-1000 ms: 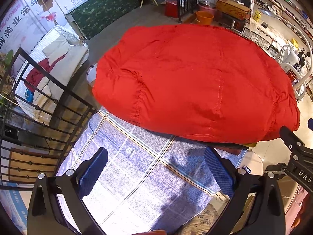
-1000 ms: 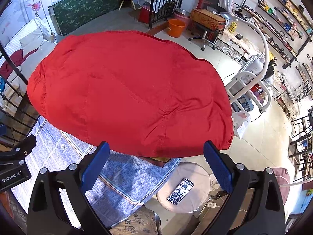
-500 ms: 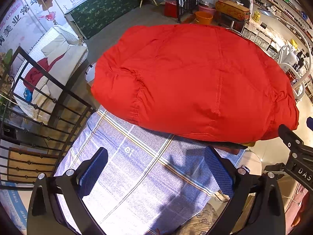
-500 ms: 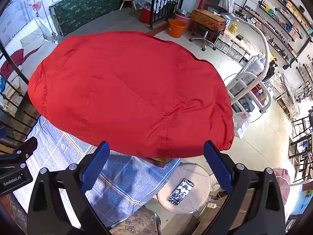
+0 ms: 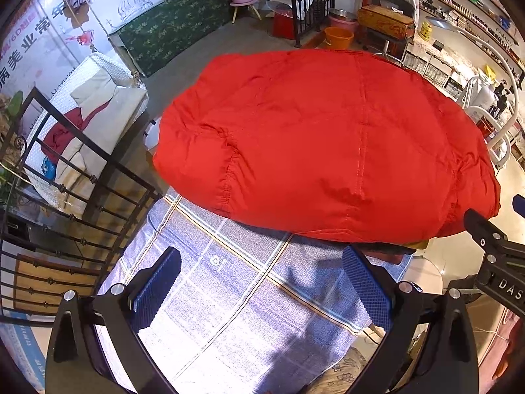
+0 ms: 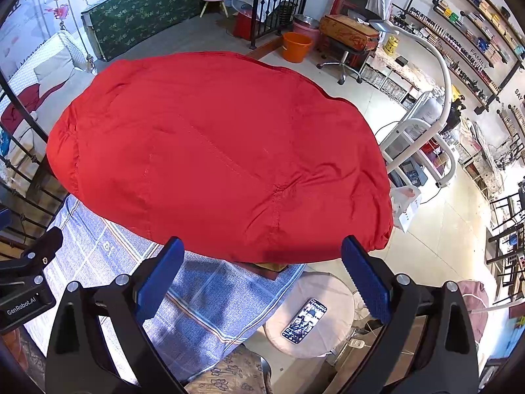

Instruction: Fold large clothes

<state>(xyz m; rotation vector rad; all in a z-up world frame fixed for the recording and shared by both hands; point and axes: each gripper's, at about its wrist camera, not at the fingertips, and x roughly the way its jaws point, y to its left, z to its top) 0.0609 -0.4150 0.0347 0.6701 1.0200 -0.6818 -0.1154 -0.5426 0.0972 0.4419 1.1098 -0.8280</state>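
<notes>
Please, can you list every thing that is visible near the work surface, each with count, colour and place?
red garment: 1, red, lying puffy on the checked cloth
checked cloth: 1, blue and white, covering the surface under the garment
phone: 1, dark, on the round stool
round stool: 1, beige, right of the surface
bucket: 1, orange, on the floor beyond
left gripper: 1, black with blue pads, open above the cloth
right gripper: 1, same colours, open at the garment's near edge

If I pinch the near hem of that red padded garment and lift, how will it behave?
The red padded garment looks puffy and quilted, so probably light but floppy. It would likely sag and billow. Its smooth shell may slip from the fingers.
</notes>
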